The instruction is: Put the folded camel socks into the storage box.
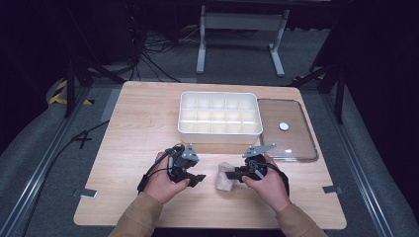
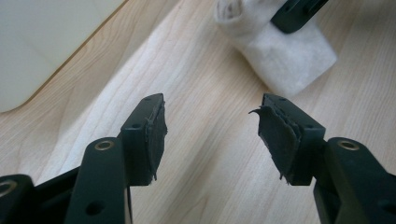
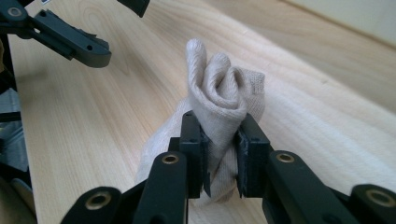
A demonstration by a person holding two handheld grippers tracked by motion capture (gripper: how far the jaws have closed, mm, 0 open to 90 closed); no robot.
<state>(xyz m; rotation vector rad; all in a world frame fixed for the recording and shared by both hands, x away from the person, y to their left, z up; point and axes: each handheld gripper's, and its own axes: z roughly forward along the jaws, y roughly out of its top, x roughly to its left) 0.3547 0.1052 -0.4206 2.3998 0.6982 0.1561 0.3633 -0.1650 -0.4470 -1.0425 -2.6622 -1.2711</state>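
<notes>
one rolled cream knit sock (image 3: 223,100) on the light wooden bench (image 1: 133,123), front centre, pinched between right gripper (image 3: 220,154) jaws. left gripper (image 2: 210,126) jaws spread, empty, just beside it. one white compartment tray (image 1: 219,114), one clear flat lid (image 1: 289,131) behind.
</notes>
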